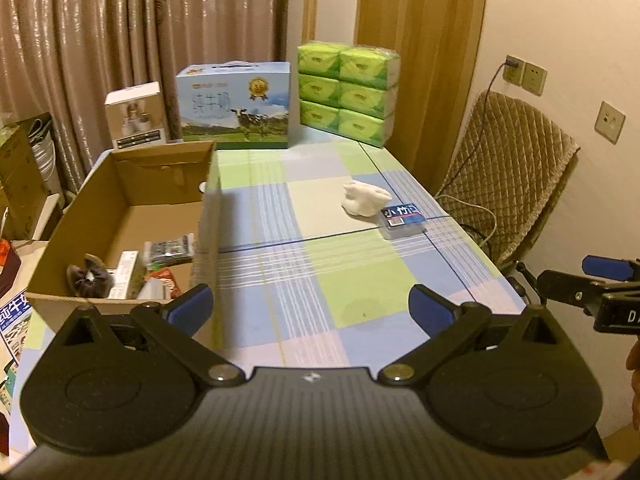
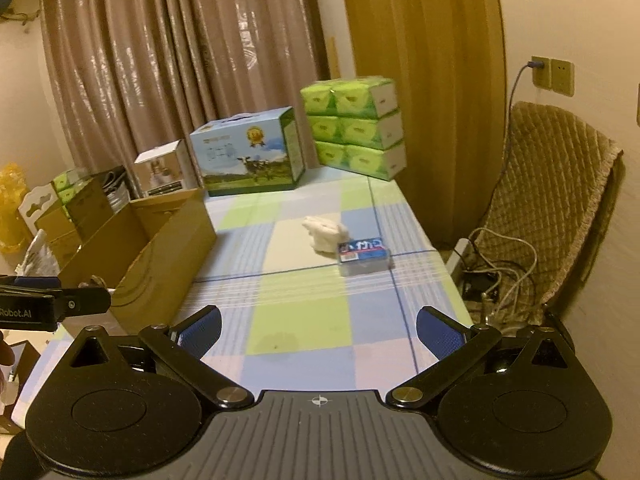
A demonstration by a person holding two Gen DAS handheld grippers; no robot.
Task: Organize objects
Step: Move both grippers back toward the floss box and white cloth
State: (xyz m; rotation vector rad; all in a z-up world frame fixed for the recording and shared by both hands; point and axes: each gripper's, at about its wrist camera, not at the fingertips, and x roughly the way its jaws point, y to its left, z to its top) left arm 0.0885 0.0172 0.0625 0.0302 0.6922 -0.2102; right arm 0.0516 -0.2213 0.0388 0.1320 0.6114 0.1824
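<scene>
An open cardboard box (image 1: 120, 208) stands on the left of the checked table (image 1: 320, 272) and holds a dark pouch (image 1: 89, 278) and several small packets. A white rabbit figure (image 1: 364, 198) and a blue-labelled clear case (image 1: 402, 220) lie on the right of the table; they also show in the right wrist view, the rabbit (image 2: 325, 234) and the case (image 2: 363, 255). My left gripper (image 1: 310, 310) is open and empty above the near table, beside the box. My right gripper (image 2: 318, 334) is open and empty, well short of the case. The box (image 2: 160, 256) sits to its left.
A milk carton box (image 1: 234, 106), a stack of green tissue packs (image 1: 346, 92) and a small white box (image 1: 136, 114) stand at the back edge. A padded chair (image 1: 508, 184) with cables stands right of the table. Curtains hang behind.
</scene>
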